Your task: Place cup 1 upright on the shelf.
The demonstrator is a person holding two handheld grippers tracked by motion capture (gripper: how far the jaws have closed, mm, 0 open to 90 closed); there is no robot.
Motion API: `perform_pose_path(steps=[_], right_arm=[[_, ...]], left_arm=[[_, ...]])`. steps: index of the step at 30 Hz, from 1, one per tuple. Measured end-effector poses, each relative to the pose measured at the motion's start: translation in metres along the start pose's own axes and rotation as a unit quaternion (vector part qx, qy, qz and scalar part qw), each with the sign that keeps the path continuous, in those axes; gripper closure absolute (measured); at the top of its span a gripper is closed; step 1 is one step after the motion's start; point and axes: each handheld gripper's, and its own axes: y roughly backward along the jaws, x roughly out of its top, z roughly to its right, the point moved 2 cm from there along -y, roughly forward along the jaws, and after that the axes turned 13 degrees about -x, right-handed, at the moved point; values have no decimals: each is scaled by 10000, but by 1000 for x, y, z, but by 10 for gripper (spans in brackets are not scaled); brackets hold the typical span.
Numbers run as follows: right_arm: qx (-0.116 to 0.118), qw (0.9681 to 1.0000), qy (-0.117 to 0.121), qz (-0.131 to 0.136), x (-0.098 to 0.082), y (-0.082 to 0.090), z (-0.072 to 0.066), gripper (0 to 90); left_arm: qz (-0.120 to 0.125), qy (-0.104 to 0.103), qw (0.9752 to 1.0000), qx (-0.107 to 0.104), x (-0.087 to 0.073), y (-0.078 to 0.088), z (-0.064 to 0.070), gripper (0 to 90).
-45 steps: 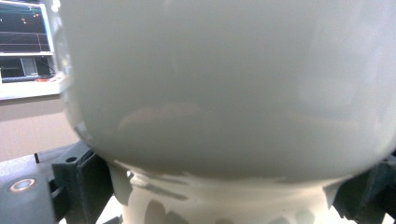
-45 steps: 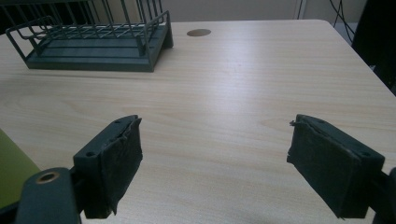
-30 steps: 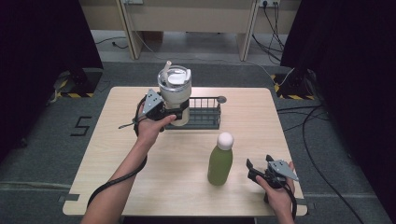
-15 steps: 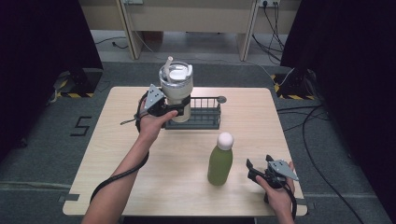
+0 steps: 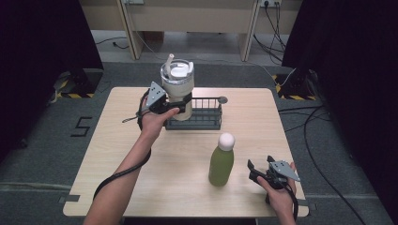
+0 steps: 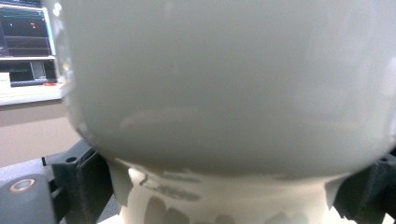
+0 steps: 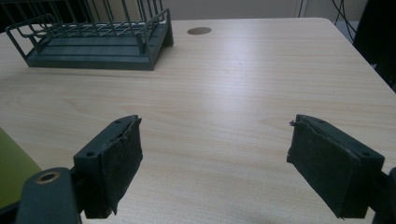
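Both grippers logged: my left gripper [image 5: 174, 104] clamps the tumbler [image 5: 178, 89] above the wire rack [image 5: 199, 116]; my right gripper [image 5: 261, 171], well apart from the rack, gapes wide, empty.

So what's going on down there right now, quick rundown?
Left gripper shut on tumbler, held over wire rack. Right gripper open, empty, beside green bottle. Nothing in the way.
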Motion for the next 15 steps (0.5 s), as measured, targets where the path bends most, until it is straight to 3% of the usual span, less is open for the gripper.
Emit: perform_pose_path(steps=[15], right_arm=[[1, 10000, 22, 0, 0, 0, 0, 171]], left_arm=[[3, 1, 10000, 78, 3, -5, -9, 87]])
